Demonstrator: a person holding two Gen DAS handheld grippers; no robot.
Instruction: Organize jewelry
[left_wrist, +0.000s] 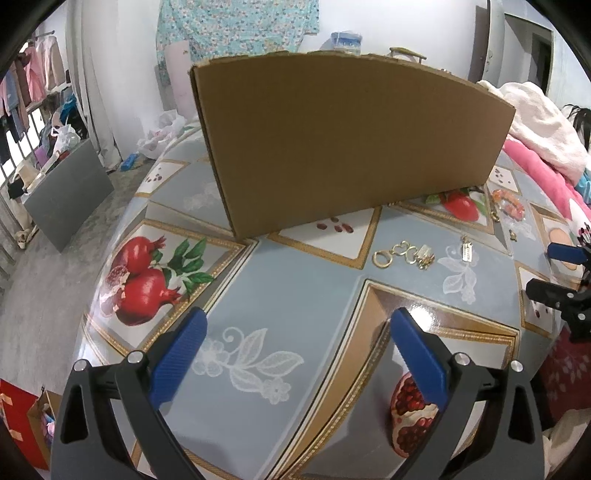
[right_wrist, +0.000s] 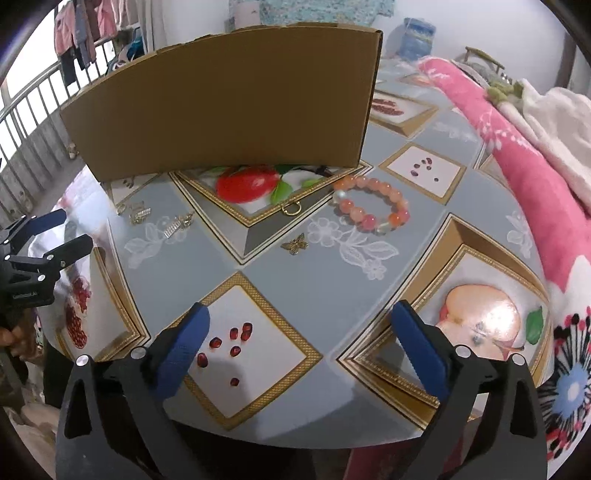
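Blue-padded black fingers of the left gripper (left_wrist: 297, 328) are seen spread wide over the round table with its glossy pomegranate-print cloth (left_wrist: 303, 280), and nothing is held between them. Same story for the right gripper (right_wrist: 299, 325): jaws spread wide, nothing gripped, hovering above a printed square of pomegranate seeds.

A big brown cardboard box (left_wrist: 347, 136) is parked toward the back of the table, its plain side wall turned to both cameras. What's inside can't be made out.

The jewelry is laid out loose on the cloth in front of the box. A pink and orange beaded bracelet (right_wrist: 371, 205) is found just beside the box's right front corner. A small gold ring (right_wrist: 291, 209) sits to its left, close under the box wall, and a little bronze butterfly charm (right_wrist: 294, 243) is placed a bit nearer the right gripper. Further left, a small silver rectangular pendant (right_wrist: 177, 224) and a cluster of gold link pieces (right_wrist: 135, 213) are lined up. In the left wrist view that gold cluster is shown as a chain of rings and a heart link, just right of the box's near corner.

A pink floral blanket (right_wrist: 517, 155) is heaped along the table's right side with a cream fleece throw (right_wrist: 554, 125) beyond it. Clothes on a rail (left_wrist: 26, 85) are visible far left.
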